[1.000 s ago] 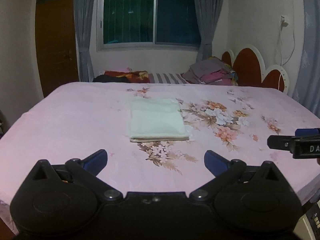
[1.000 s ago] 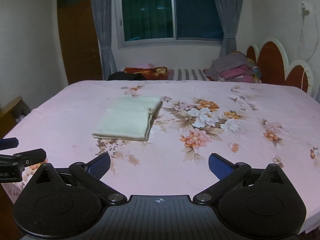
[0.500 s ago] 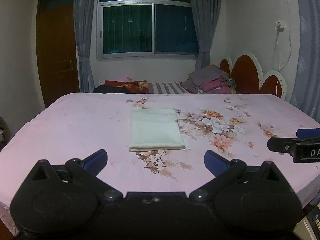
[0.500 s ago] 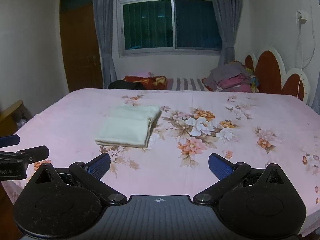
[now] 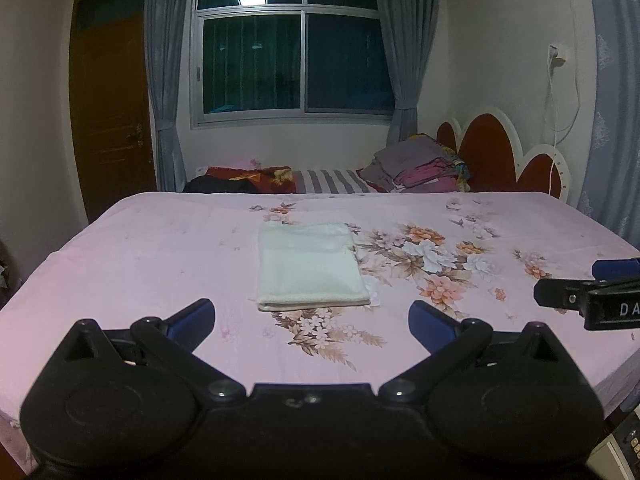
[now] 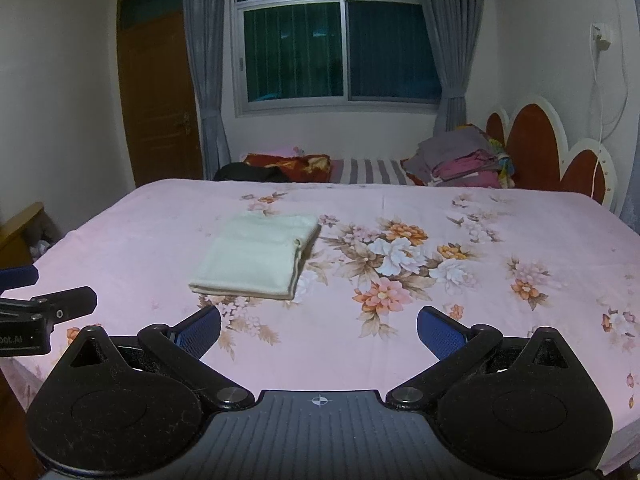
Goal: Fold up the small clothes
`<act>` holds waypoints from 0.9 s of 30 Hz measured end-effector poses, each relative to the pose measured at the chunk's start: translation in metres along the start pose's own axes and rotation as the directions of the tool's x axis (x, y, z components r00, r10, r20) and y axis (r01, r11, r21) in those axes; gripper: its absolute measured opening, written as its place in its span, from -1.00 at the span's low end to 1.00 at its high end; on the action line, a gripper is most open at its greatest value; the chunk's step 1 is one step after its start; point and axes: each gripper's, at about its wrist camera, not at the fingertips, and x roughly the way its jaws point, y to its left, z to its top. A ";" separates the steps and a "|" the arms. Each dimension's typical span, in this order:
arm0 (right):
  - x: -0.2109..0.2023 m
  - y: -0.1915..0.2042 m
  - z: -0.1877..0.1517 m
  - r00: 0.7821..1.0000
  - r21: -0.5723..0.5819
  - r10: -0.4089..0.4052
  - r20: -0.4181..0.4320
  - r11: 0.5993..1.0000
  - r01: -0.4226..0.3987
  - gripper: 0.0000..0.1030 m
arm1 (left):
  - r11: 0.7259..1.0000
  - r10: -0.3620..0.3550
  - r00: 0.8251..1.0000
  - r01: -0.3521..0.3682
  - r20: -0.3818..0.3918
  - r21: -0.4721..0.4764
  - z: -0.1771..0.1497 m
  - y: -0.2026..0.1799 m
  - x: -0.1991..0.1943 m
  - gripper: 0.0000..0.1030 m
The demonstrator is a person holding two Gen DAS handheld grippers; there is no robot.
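A pale cream garment lies folded into a neat rectangle on the pink floral bedsheet, its thick folded edge toward me. In the right wrist view the same folded garment sits ahead and to the left. My left gripper is open above the bed's near edge, short of the garment, holding nothing. My right gripper is open too, empty, to the right of the garment. Each gripper's tip shows at the side of the other's view.
A pile of folded clothes rests at the far right by the red and white headboard. Dark and striped bedding lies along the far edge under the window. A wooden door stands at the left.
Both grippers have drawn back and tilted upward, so the bed and garment sit lower in view and more wall and window show. The garment has not moved.
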 end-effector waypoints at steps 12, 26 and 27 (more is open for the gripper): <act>-0.005 0.003 0.003 1.000 -0.007 -0.002 0.001 1.000 0.002 1.00 | 1.000 -0.001 1.000 0.001 0.002 0.004 0.000 0.003 -0.001 0.99; -0.004 0.004 0.005 1.000 -0.008 -0.004 0.003 1.000 0.004 1.00 | 1.000 -0.004 1.000 0.004 0.004 0.006 0.002 0.005 -0.002 0.99; -0.005 0.004 0.005 1.000 -0.009 -0.005 0.004 1.000 0.005 1.00 | 1.000 -0.002 1.000 0.002 0.004 0.006 0.002 0.005 -0.003 0.99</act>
